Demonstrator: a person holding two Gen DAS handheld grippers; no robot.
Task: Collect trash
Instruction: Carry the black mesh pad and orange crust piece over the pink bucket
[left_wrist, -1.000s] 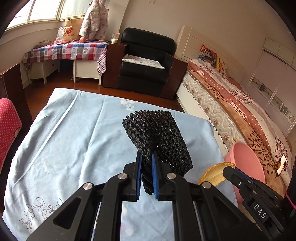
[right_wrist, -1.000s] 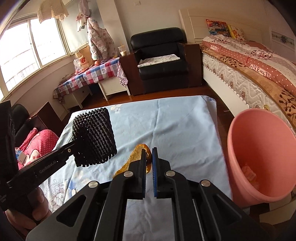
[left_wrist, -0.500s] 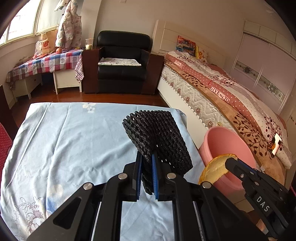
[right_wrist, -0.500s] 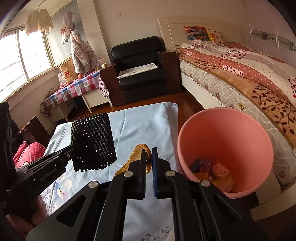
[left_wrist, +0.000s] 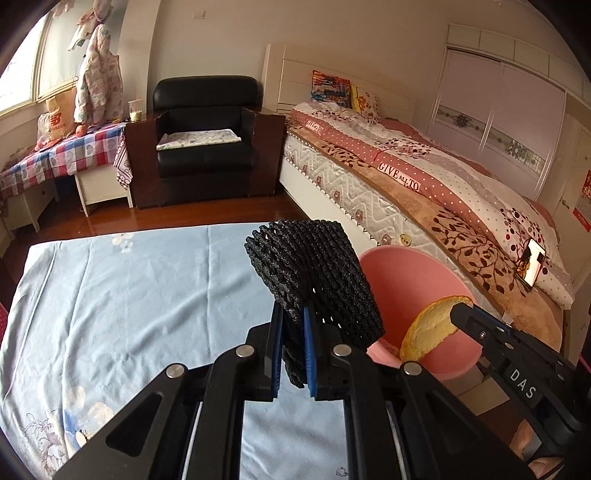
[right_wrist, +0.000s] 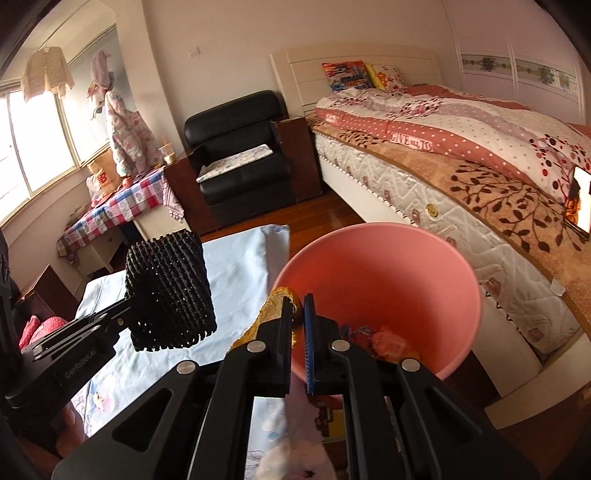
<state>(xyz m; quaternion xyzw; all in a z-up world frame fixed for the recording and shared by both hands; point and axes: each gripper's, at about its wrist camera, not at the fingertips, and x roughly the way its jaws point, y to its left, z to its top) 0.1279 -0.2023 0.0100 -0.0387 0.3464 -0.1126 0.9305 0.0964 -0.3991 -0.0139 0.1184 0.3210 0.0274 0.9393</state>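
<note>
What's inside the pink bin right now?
The pink bin holds crumpled reddish scraps at the bottom. The right claw and its orange peel hide the near part.

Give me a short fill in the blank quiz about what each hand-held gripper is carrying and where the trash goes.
The left hand-held gripper is shut on a ____ foam net sleeve.
The right hand-held gripper pinches a fruit peel at the rim of the ____ bin.
The table wears a light ____ cloth.

Missing words: black; pink; blue
</note>
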